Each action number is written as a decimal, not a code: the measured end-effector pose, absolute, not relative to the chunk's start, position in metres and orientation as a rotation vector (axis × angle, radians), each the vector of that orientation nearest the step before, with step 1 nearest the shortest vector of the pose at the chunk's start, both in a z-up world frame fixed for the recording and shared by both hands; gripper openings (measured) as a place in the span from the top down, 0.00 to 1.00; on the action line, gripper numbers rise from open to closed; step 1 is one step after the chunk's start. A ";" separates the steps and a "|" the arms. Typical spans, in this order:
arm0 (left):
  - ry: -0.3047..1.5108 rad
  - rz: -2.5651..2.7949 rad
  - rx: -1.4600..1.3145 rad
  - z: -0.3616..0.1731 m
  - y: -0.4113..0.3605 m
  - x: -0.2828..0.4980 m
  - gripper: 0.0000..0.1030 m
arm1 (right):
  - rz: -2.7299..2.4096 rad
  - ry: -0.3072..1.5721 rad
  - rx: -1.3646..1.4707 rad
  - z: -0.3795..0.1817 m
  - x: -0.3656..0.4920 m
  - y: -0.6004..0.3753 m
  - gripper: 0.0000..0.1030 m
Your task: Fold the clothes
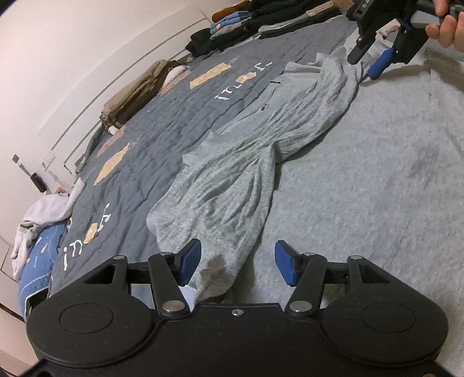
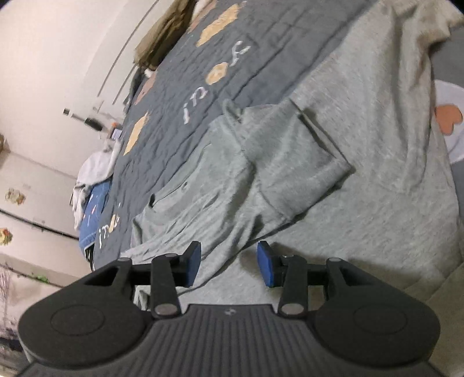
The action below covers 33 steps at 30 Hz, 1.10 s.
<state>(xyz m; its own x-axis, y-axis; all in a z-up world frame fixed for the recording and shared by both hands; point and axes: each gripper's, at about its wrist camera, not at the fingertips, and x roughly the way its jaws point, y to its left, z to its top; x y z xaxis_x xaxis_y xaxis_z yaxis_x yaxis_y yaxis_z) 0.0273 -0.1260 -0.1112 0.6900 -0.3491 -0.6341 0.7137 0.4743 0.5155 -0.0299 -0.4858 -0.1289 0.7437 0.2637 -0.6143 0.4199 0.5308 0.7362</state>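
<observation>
A light grey shirt (image 1: 246, 156) lies bunched lengthwise on a grey fleece blanket (image 1: 377, 188), stretching from one gripper to the other. My left gripper (image 1: 237, 264) is open, and the shirt's near end, marked by a dark spot, lies loose between its blue pads (image 1: 190, 262). At the far end, a hand (image 1: 446, 32) holds my right gripper (image 1: 366, 61) over the other end of the shirt. In the right wrist view the right gripper (image 2: 229, 264) is open, with the crumpled shirt (image 2: 261, 174) running between its fingers and not pinched.
A dark grey quilt (image 1: 162, 130) with orange patches and white lettering covers the bed. Stacks of folded clothes (image 1: 246, 26) line the far edge. A brown garment (image 1: 136, 90) and a white heap (image 1: 43, 214) lie beside the wall. A white item with an orange shape (image 2: 448, 119) lies to the right.
</observation>
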 end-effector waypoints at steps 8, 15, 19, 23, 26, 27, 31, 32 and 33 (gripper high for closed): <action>0.480 -0.685 0.887 -0.122 -0.131 0.029 0.47 | -0.157 0.667 1.128 -0.152 -0.032 -0.506 0.59; 0.483 -0.632 0.921 -0.127 -0.129 0.040 0.94 | -0.223 0.553 1.109 -0.142 -0.045 -0.506 0.91; 0.533 -0.675 0.935 -0.118 -0.115 0.040 0.97 | -0.207 0.449 1.055 -0.103 -0.064 -0.504 0.91; 0.573 -0.706 0.968 -0.112 -0.107 0.031 0.97 | -0.221 0.538 0.952 -0.095 -0.067 -0.502 0.91; 0.597 -0.700 1.019 -0.122 -0.107 0.027 0.94 | -0.246 0.701 0.865 -0.115 -0.054 -0.497 0.91; 0.604 -0.697 1.037 -0.126 -0.107 0.026 0.93 | -0.253 0.756 0.840 -0.120 -0.051 -0.494 0.89; 0.674 -0.725 0.921 -0.110 -0.099 0.032 0.76 | -0.261 0.854 0.774 -0.119 -0.049 -0.490 0.84; 0.688 -0.750 0.867 -0.102 -0.095 0.033 0.70 | -0.264 0.858 0.760 -0.113 -0.052 -0.492 0.82; 0.694 -0.776 0.812 -0.095 -0.092 0.033 0.58 | -0.268 0.863 0.745 -0.107 -0.055 -0.493 0.80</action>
<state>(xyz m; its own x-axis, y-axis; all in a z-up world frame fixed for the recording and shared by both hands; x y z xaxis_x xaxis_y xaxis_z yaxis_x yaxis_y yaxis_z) 0.0334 -0.0920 -0.0947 0.5319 -0.3263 -0.7814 0.8128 0.4555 0.3631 -0.0546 -0.4935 -0.1070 0.6365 0.0752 -0.7676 0.4972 0.7208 0.4829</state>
